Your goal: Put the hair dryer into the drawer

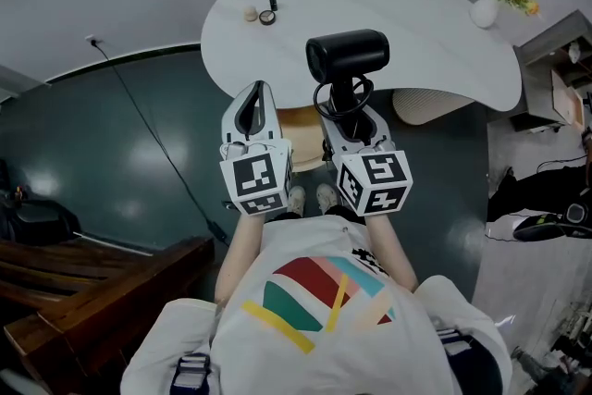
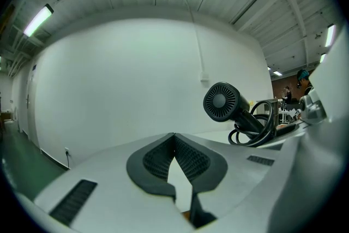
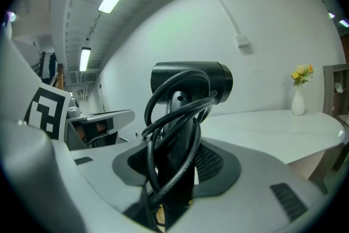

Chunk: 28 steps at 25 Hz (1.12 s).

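- The hair dryer is held upright over the near edge of the white desk, with its black barrel lying level and its cord looped round the handle.
- The handle is pinched between the fingers of the right gripper, and the cord is caught in the same grip.
- The left gripper is held just to the left, empty, its fingers pressed together at the tips.
- A pale wooden piece is seen under the desk edge between the grippers (possibly the drawer; too little is shown).
- A vase of yellow flowers is placed at the desk's far right.
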Available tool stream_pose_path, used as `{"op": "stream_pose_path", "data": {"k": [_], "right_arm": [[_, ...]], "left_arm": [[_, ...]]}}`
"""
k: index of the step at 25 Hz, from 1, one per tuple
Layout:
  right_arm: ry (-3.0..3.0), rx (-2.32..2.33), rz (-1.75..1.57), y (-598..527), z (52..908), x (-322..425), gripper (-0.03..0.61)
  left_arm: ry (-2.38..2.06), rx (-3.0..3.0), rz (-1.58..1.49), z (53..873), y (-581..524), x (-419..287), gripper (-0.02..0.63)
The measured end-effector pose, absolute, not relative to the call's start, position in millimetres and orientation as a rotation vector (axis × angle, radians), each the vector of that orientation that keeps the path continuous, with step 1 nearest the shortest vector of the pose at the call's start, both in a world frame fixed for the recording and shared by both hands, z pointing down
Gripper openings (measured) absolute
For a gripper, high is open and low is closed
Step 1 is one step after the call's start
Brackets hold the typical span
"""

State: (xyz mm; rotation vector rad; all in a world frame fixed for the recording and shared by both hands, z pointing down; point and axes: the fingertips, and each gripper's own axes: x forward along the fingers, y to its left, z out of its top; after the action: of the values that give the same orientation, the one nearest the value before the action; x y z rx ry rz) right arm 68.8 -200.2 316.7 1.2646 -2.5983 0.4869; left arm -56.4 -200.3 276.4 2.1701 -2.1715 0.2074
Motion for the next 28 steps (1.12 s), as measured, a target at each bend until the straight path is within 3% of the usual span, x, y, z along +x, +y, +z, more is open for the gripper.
{"op": "stream_pose_path", "data": {"k": [28], "right_arm": [[-2.176, 0.886, 0.904, -120, 440, 36, 0.187]], "left_arm": [[-2.162, 2.031, 0.247, 338, -163, -104, 0.017]]}}
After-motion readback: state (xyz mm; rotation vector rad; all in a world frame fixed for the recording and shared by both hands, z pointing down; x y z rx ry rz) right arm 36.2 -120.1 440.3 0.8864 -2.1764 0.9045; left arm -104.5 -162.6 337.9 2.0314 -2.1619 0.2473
